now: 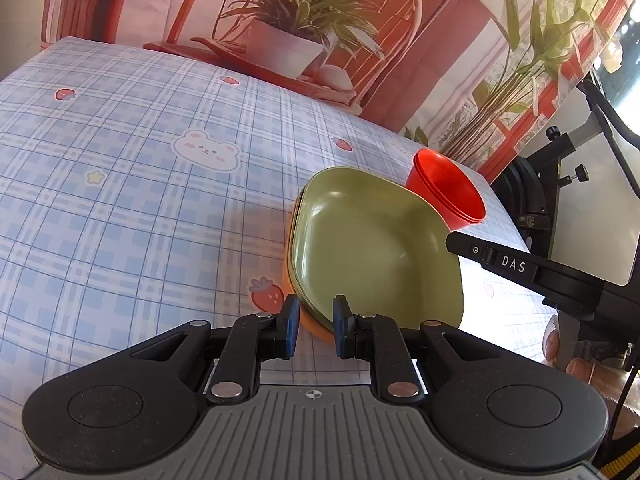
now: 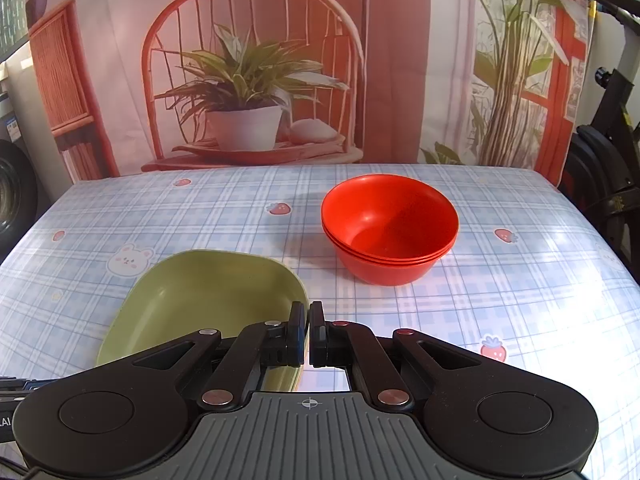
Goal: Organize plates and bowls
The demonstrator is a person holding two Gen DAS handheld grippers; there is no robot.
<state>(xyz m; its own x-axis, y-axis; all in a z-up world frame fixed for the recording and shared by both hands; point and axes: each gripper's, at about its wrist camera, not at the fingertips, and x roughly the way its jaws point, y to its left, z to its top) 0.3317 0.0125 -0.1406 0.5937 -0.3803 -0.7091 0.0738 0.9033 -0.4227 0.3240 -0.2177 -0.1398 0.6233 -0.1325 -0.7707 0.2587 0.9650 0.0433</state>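
A green square plate (image 1: 368, 248) lies on top of a stack with an orange plate (image 1: 316, 330) underneath, on the checked tablecloth. My left gripper (image 1: 316, 320) stands open with its jaws on either side of the stack's near corner. A stack of red bowls (image 2: 390, 228) stands behind the plates; it also shows in the left wrist view (image 1: 448, 190). My right gripper (image 2: 308, 334) is shut on the right edge of the green plate (image 2: 200, 300). It reaches in from the right in the left wrist view (image 1: 454, 246).
The blue checked tablecloth (image 2: 520, 300) covers the table. A printed backdrop with a plant and chair (image 2: 248, 92) hangs behind it. An exercise bike (image 2: 608, 152) stands at the right, past the table edge.
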